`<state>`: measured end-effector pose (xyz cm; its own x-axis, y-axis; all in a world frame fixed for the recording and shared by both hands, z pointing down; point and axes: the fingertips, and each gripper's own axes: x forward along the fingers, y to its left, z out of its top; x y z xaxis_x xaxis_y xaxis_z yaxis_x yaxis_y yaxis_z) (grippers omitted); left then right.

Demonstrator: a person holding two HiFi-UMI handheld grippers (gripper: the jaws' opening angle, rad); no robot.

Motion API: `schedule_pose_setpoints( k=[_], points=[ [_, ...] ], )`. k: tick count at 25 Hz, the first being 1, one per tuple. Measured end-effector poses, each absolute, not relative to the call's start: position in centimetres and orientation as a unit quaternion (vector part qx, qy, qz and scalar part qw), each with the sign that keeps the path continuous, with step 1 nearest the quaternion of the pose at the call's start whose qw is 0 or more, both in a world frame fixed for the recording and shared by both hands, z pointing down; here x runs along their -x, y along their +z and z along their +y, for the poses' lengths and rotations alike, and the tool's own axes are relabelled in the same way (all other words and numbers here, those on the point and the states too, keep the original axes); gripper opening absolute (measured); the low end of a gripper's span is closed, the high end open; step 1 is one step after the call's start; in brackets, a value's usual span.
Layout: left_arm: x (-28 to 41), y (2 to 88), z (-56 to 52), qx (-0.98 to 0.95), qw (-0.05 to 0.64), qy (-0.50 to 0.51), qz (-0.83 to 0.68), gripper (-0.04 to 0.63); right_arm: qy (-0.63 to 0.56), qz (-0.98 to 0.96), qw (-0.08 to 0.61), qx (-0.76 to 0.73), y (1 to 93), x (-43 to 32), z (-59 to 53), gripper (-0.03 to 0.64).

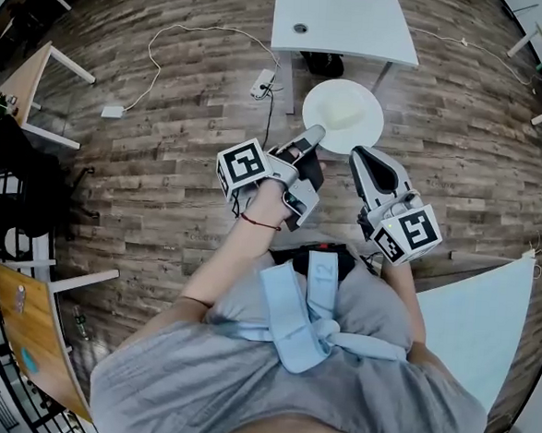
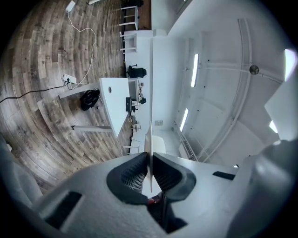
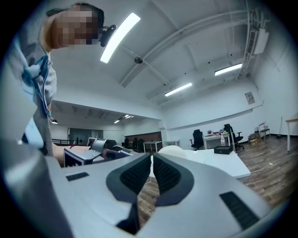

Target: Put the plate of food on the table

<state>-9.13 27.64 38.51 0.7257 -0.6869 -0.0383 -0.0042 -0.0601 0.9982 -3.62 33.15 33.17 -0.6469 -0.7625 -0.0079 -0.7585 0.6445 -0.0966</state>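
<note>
A round white plate (image 1: 345, 112) hangs over the wood floor, and I see no food on its pale face. My left gripper (image 1: 314, 136) is shut on its near left rim. In the left gripper view the plate (image 2: 150, 139) stands edge-on as a thin white line pinched between the ribbed pads (image 2: 135, 176), with the left gripper (image 2: 150, 163) closed around it. My right gripper (image 1: 361, 156) sits just beside the plate's near right rim. Its jaws are together with nothing gripped; past the right gripper (image 3: 150, 163) the plate (image 3: 172, 149) shows as a low white dome.
A white table (image 1: 345, 22) stands just beyond the plate, with a dark bag under it. A second white table corner (image 1: 475, 318) lies at my right. A power strip (image 1: 262, 83) and a white cable (image 1: 157, 64) lie on the floor; wooden desks (image 1: 26, 78) stand at left.
</note>
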Motion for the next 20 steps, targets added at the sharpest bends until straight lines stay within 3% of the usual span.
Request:
schedule_pose_setpoints(
  k=[20],
  points=[
    [5.9, 39.1, 17.4, -0.666, 0.643, -0.275, -0.260, 0.031, -0.051, 0.906, 0.023, 0.419, 33.3, -0.7, 22.4, 0.034]
  ],
)
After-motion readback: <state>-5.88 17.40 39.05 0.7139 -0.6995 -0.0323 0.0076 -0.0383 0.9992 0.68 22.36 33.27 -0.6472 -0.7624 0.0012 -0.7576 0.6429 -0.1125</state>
